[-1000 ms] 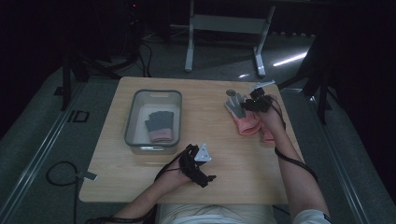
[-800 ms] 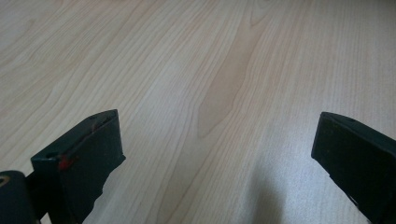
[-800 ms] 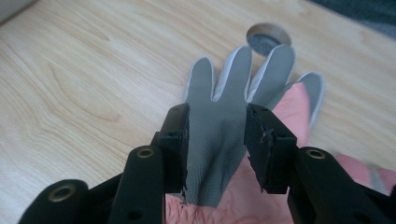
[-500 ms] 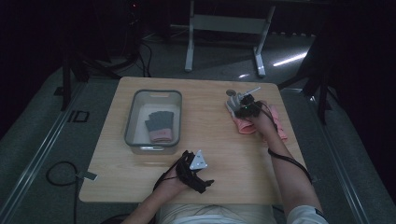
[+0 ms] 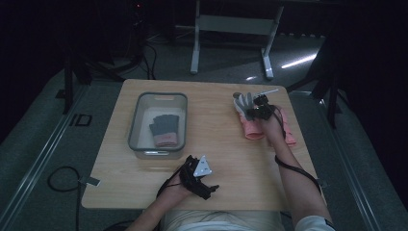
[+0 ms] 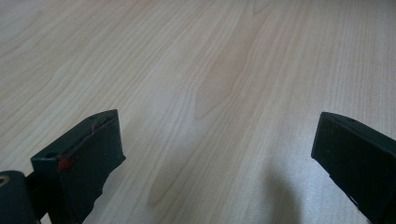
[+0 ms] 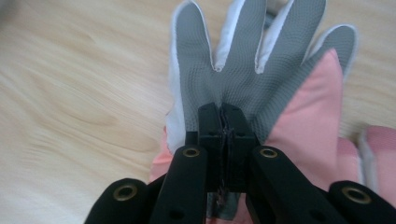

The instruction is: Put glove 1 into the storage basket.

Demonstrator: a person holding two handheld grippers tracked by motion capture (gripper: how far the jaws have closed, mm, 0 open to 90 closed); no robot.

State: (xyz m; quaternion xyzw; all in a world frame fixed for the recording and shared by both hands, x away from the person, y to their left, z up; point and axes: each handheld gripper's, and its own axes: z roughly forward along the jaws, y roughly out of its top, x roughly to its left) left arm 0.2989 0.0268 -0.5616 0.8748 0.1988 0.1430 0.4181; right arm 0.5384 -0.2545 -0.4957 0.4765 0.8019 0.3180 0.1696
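Observation:
A glove [image 7: 252, 79] with a grey palm and pink cuff lies flat on the wooden table [image 5: 216, 144] at the far right; in the high view the glove [image 5: 246, 109] spreads its fingers away from me. My right gripper [image 7: 222, 112] presses down on its palm. The jaws have just been closing and now meet, with a thin fold of the grey fabric pinched between them. From above, the right gripper [image 5: 256, 111] sits over the glove's middle. My left gripper [image 5: 210, 188] rests near the front edge. In its own view the left gripper [image 6: 215, 154] stands wide open over bare wood.
A clear bin [image 5: 157, 96] stands at the left of the table with a dark grey glove [image 5: 165, 129] inside. Another pink glove [image 5: 288, 131] lies just right of my right hand. A metal stand's legs [image 5: 231, 24] are on the floor beyond the table.
The right gripper has come down from above the table onto the glove, and its jaws have closed. The left gripper has stayed at the front edge.

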